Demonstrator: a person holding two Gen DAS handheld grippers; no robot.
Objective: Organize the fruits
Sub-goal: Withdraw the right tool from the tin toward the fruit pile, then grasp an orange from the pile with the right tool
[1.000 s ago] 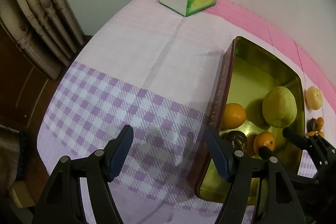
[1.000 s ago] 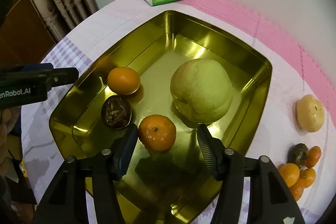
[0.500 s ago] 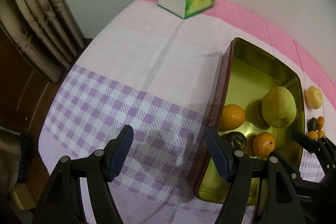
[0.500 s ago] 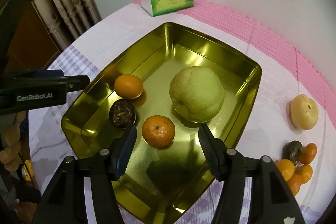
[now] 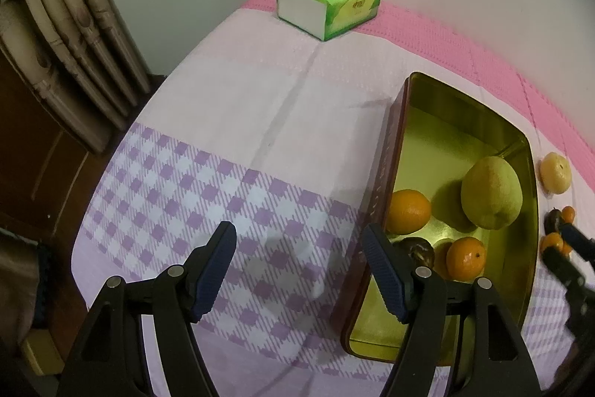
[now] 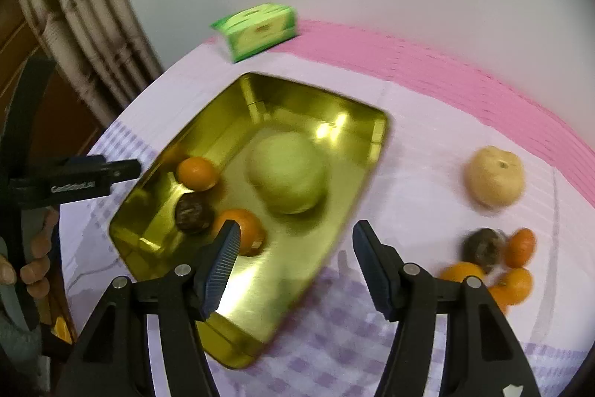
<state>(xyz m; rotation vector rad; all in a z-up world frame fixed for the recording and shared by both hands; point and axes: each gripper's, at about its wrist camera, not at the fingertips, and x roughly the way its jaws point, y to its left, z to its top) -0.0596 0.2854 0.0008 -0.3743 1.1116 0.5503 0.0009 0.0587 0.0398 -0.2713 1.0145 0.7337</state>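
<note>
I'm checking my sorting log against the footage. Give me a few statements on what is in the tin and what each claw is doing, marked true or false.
1. The gold tin holds two oranges, a dark fruit and a large green fruit. True.
2. The right claw grips an orange. False: it is open and holds nothing.
3. The pale yellow fruit lies in the tin. False: it lies on the cloth outside it.
4. The left claw is open over the checked cloth. True.
5. The tissue box stands near the wall. True.

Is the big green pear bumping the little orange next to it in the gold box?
Apart. In the left wrist view, bare gold floor shows between the pear and the orange inside the box.
</note>
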